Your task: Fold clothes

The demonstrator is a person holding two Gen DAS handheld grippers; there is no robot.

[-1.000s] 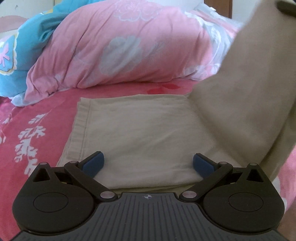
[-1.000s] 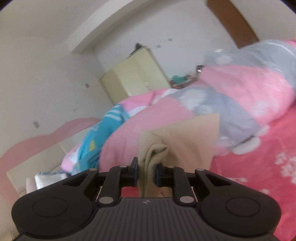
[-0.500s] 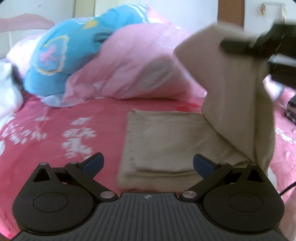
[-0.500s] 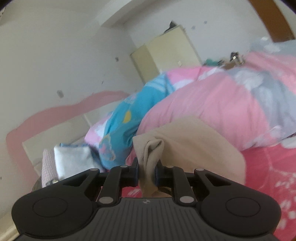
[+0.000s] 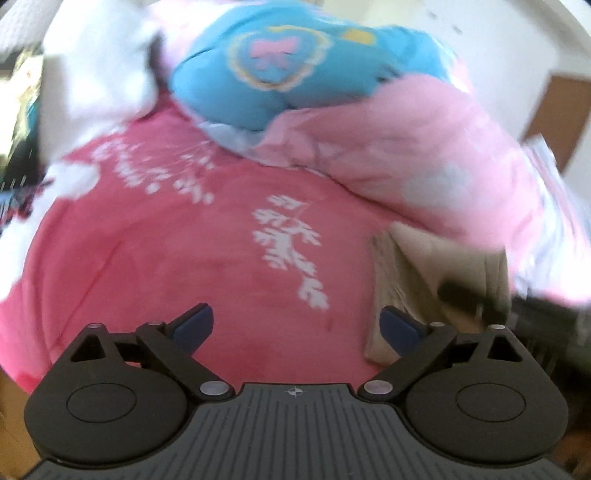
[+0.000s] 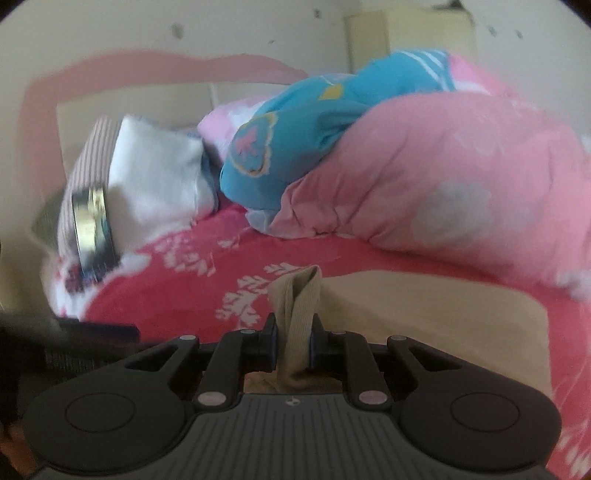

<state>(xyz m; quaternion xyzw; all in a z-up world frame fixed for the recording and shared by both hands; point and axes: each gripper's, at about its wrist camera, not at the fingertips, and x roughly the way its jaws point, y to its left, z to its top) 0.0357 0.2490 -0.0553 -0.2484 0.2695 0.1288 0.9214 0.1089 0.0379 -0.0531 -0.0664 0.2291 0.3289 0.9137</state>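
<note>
A beige garment lies flat on the pink flowered bedsheet. A bunched edge of it stands pinched between the pads of my right gripper, which is shut on it low over the bed. In the left wrist view the same garment lies folded at the right, with the right gripper a dark blur over it. My left gripper hovers over bare sheet left of the garment. Its jaws are wide and closing, with nothing between them.
A pink quilt is heaped behind the garment, with a blue cushion and a white pillow to its left. A round metal tin leans by the pillow. A pink-trimmed headboard and a cream cupboard stand behind.
My left gripper has swung left off the garment to over bare sheet. My right gripper has come down and leftward, laying the lifted half of the garment over onto the rest.
</note>
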